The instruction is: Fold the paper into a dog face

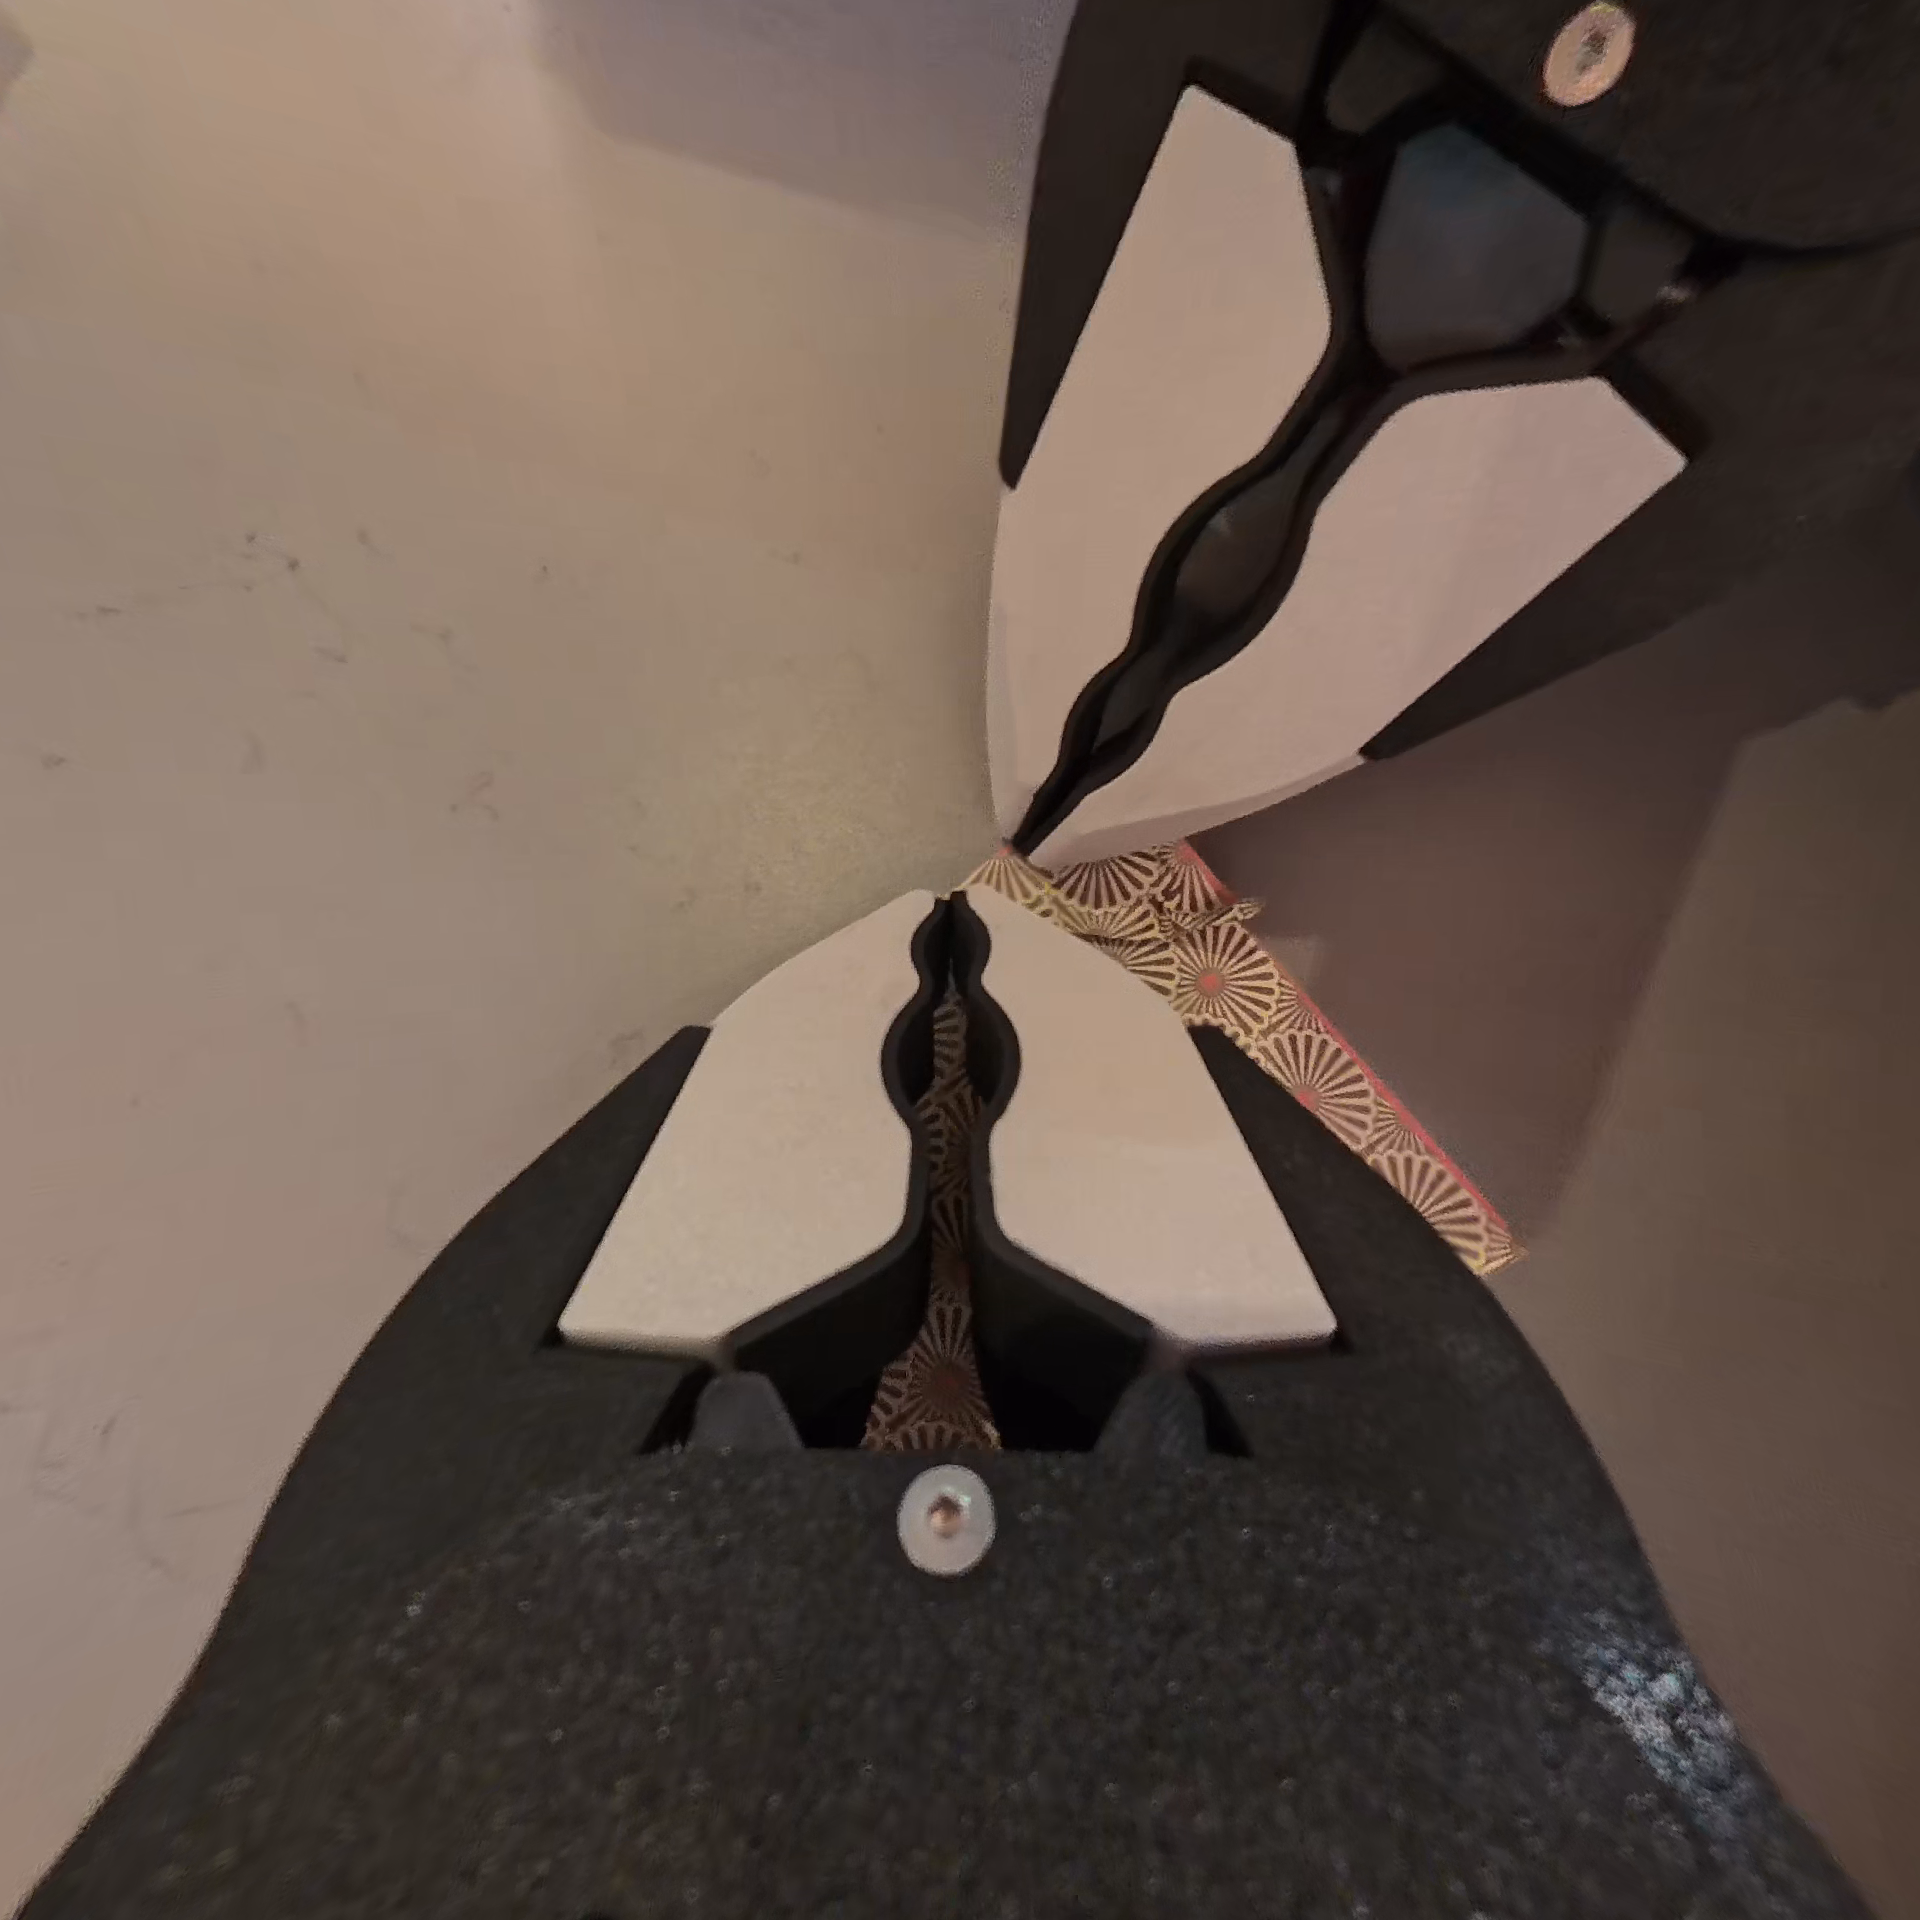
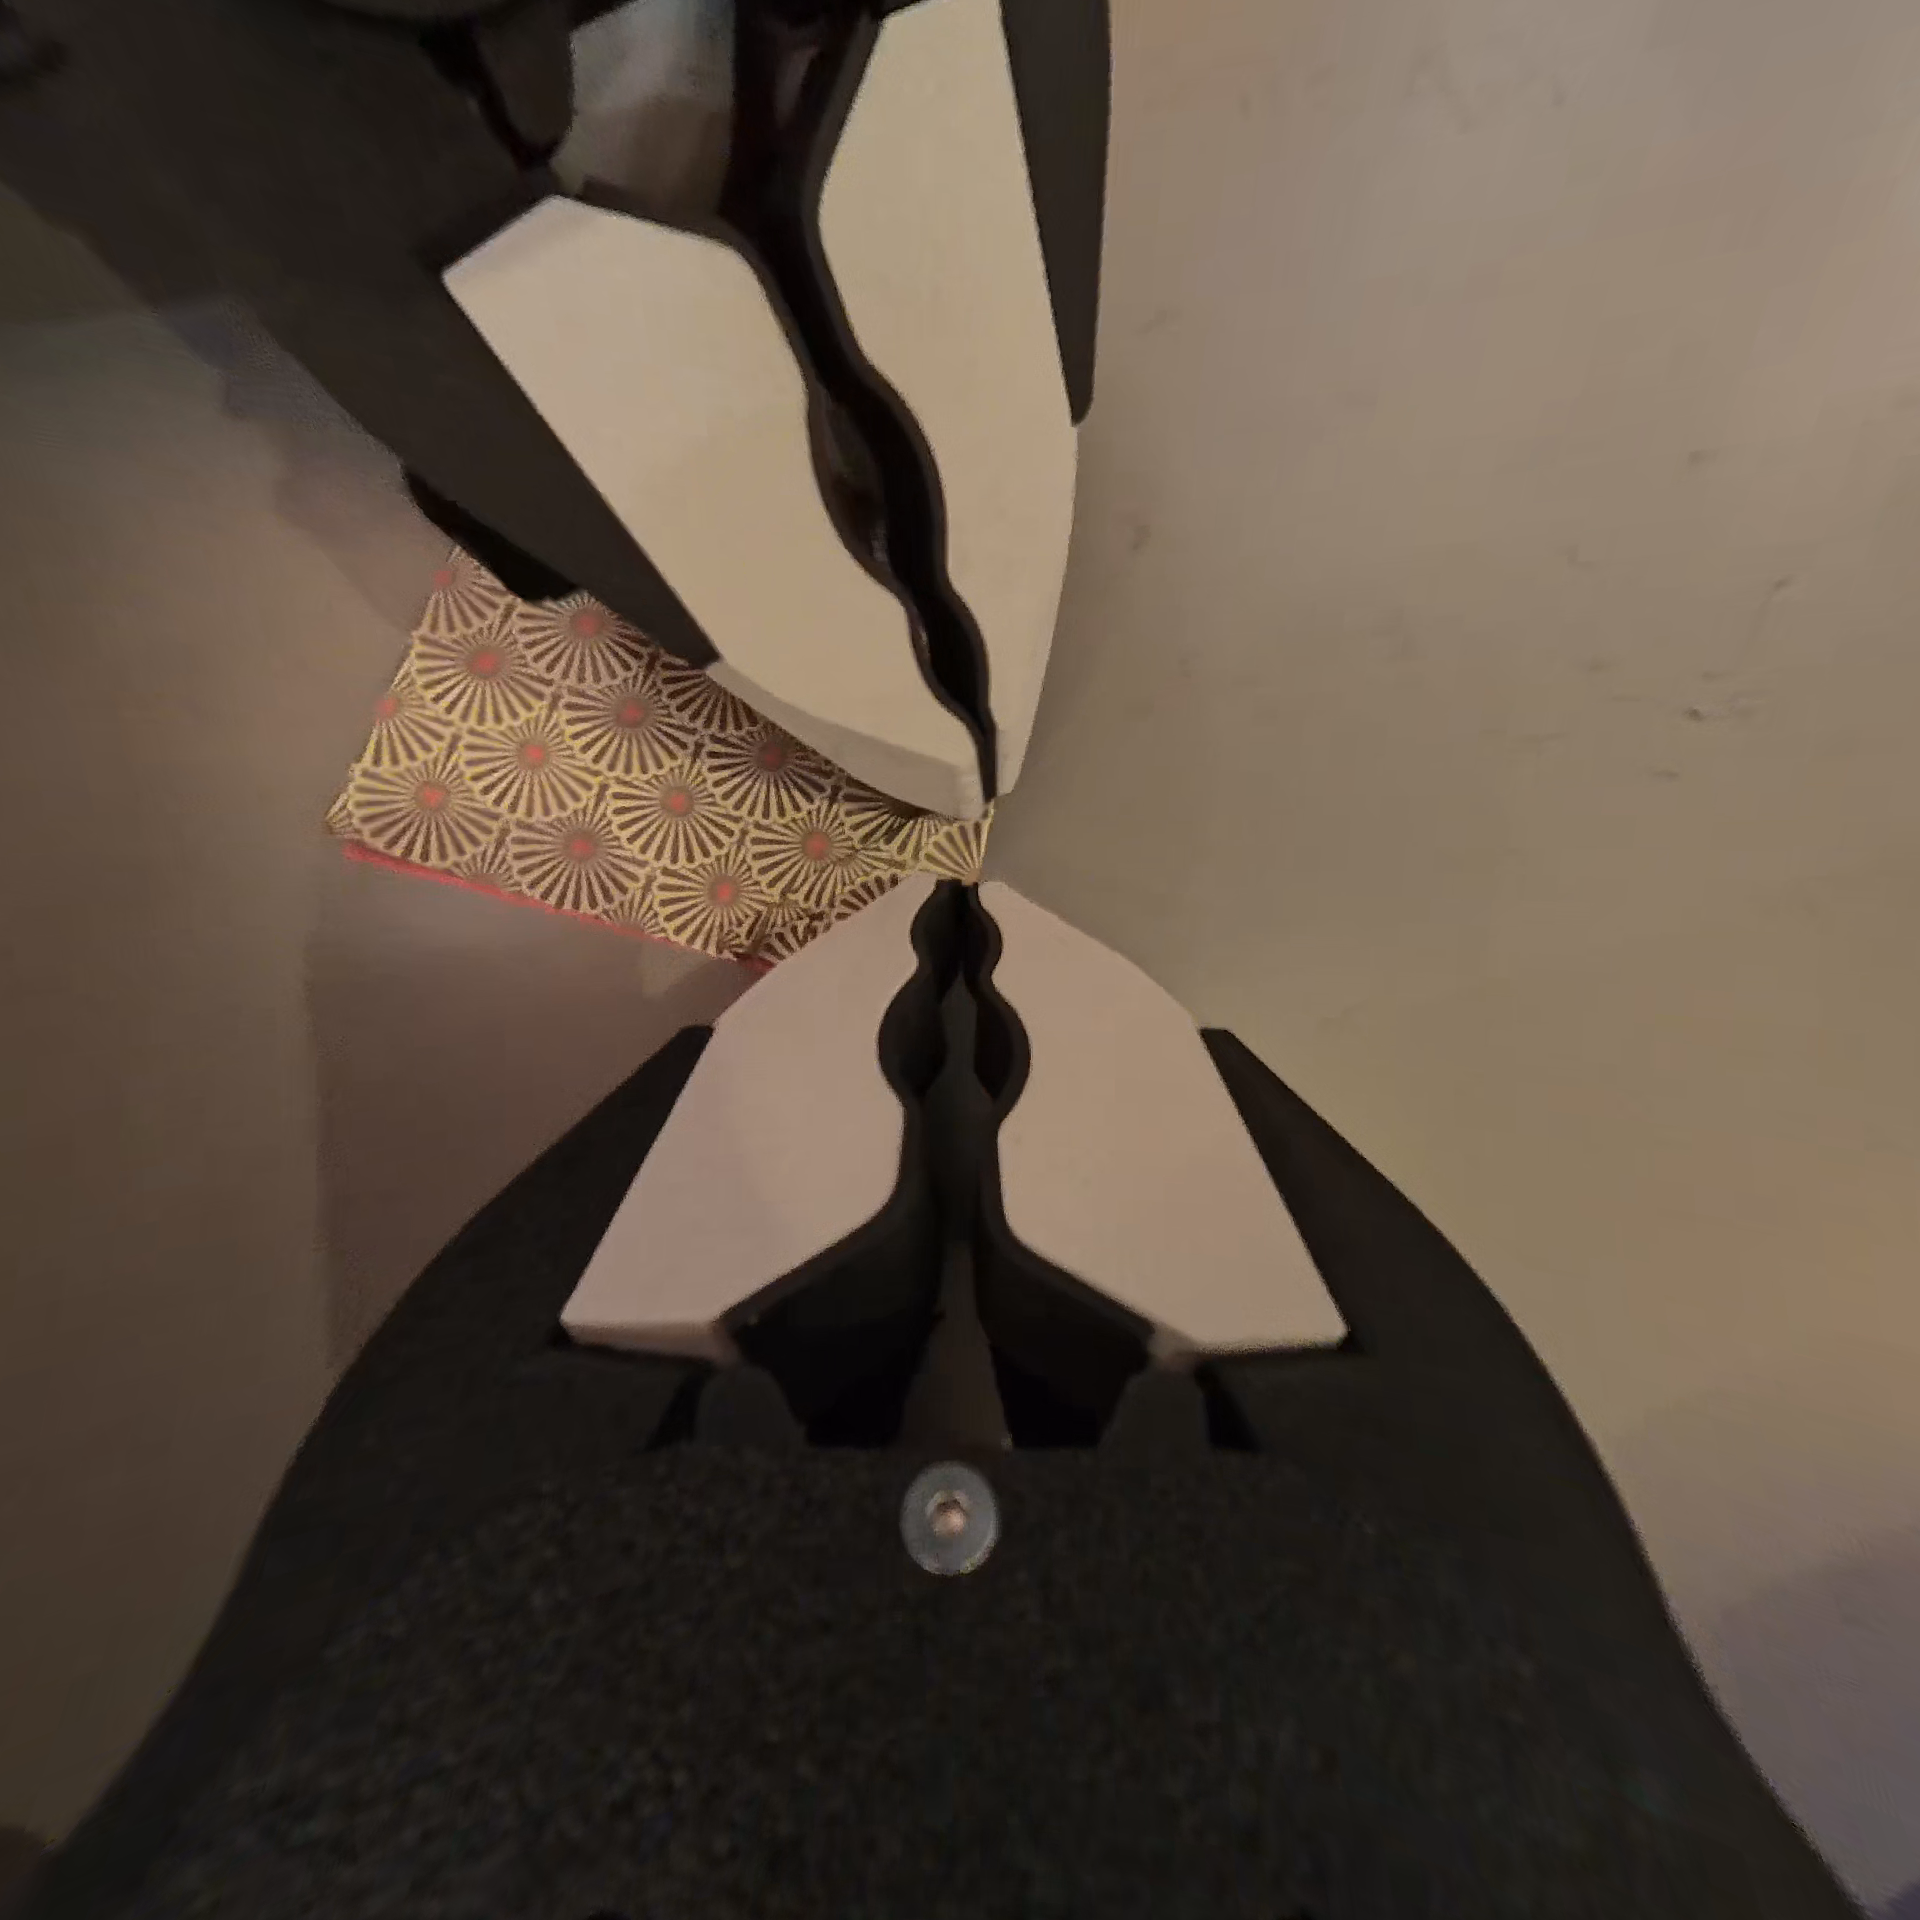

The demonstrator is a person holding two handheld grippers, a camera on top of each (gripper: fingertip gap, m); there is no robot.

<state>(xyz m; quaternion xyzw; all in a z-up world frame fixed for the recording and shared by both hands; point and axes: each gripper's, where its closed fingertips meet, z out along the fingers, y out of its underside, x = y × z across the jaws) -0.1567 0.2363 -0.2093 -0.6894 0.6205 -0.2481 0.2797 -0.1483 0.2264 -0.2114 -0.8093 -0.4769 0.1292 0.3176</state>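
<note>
The big pale table (image 1: 364, 623) is under everything, with a few little marks on it. Next biggest are my two black grabbers. My left gripper (image 1: 951, 902) has its fingers pressed together, and I can see patterned paper running down the gap between them, so I think it is pinching the paper. My right gripper (image 2: 961, 891) has its fingers pressed together too, right at the paper's pointy corner, but I cannot tell if it really has hold of the paper or is only touching it. The paper (image 2: 623, 769) is gold and brown with round flower shapes and a pink underside peeking out at one edge. It is folded and sits off to the side between my two grabbers, with its corner at the spot where both tips meet. It looks lifted off the table, but I cannot be sure. Here is what could go wrong. My two tips are almost touching, so they could bump and knock the corner loose. If I pull my hands apart too hard, the thin paper could rip at that small corner. If one grabber slips, the fold could open up or go crooked, and then the dog face would look lopsided. Squeezing the wrong spot could also leave a crease I don't want.
</note>
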